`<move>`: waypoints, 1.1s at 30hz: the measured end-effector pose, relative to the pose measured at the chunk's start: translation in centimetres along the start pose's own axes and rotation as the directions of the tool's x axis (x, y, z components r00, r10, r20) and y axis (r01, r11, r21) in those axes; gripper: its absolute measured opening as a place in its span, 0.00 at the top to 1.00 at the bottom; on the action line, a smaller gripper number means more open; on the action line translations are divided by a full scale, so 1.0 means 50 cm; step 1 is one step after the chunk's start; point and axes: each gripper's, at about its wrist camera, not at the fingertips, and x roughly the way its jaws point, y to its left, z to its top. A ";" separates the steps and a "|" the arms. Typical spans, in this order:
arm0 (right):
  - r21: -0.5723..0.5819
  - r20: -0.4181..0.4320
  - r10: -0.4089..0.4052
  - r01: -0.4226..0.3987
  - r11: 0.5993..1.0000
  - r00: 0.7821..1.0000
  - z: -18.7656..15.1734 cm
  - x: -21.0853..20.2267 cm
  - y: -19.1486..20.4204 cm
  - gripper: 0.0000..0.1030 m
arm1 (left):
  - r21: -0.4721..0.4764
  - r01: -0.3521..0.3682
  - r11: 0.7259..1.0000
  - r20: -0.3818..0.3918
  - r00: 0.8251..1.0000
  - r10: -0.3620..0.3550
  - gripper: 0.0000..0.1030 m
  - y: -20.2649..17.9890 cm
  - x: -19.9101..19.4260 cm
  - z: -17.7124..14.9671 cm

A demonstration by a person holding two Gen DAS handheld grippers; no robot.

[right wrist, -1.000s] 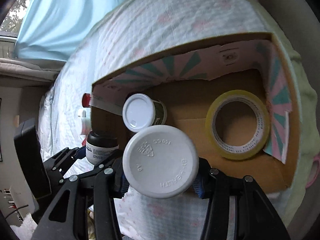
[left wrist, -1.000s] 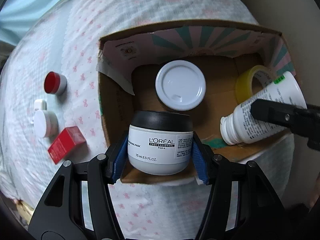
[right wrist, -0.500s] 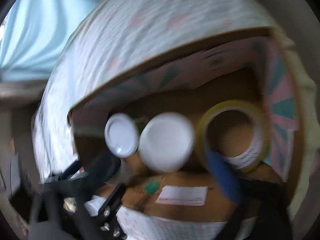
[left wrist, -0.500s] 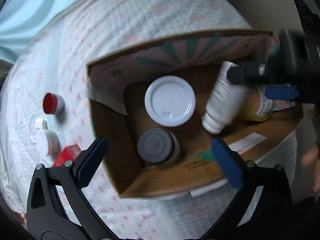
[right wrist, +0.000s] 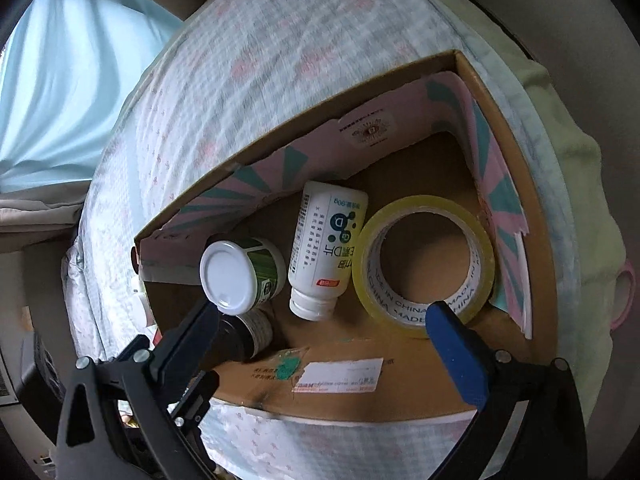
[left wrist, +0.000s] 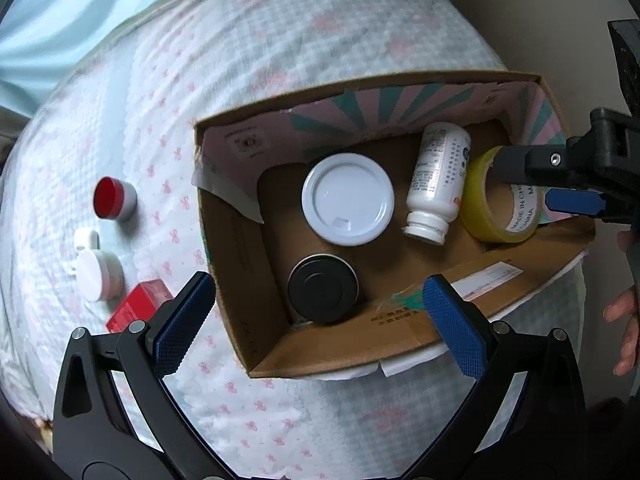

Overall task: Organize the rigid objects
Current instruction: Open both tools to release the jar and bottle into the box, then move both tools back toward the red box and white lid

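An open cardboard box [left wrist: 320,348] [right wrist: 320,392] sits on a patterned bedspread. Inside are a black-lidded jar [left wrist: 323,293] [right wrist: 256,328], a white-lidded jar [left wrist: 347,199] [right wrist: 236,276], a white bottle [left wrist: 438,178] [right wrist: 326,240] lying on its side, and a yellow tape roll [left wrist: 480,208] [right wrist: 424,264]. My left gripper [left wrist: 320,320] is open and empty above the box's near edge. My right gripper [right wrist: 324,340] is open and empty over the box; it shows at the right in the left wrist view [left wrist: 560,184].
On the bedspread left of the box lie a red-topped small jar [left wrist: 114,199], a white flip-cap jar [left wrist: 98,274] and a red carton [left wrist: 138,306]. A light blue curtain [right wrist: 52,80] hangs behind. A hand [left wrist: 624,320] shows at the right.
Both grippers opened. The black-lidded jar left my left gripper and now stands in the box. The white bottle left my right gripper and now lies in the box. Both grippers have pulled back.
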 end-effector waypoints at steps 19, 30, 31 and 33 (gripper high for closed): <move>-0.130 0.076 -0.049 0.059 0.990 0.996 -0.120 -0.158 0.124 0.00 | -0.071 0.020 0.997 0.136 0.991 -0.010 0.00 0.078 -0.235 -0.081; -0.228 0.208 -0.111 0.159 0.961 0.972 -0.258 -0.231 0.245 0.00 | -0.215 0.070 0.974 0.211 0.977 -0.023 0.00 0.258 -0.354 -0.221; -0.233 0.220 -0.120 0.172 0.957 0.968 -0.276 -0.236 0.263 0.00 | -0.223 0.074 0.972 0.216 0.976 -0.025 0.00 0.276 -0.359 -0.231; -0.249 0.236 -0.128 0.188 0.950 0.963 -0.303 -0.242 0.294 0.00 | -0.236 0.078 0.969 0.227 0.974 -0.023 0.00 0.327 -0.372 -0.257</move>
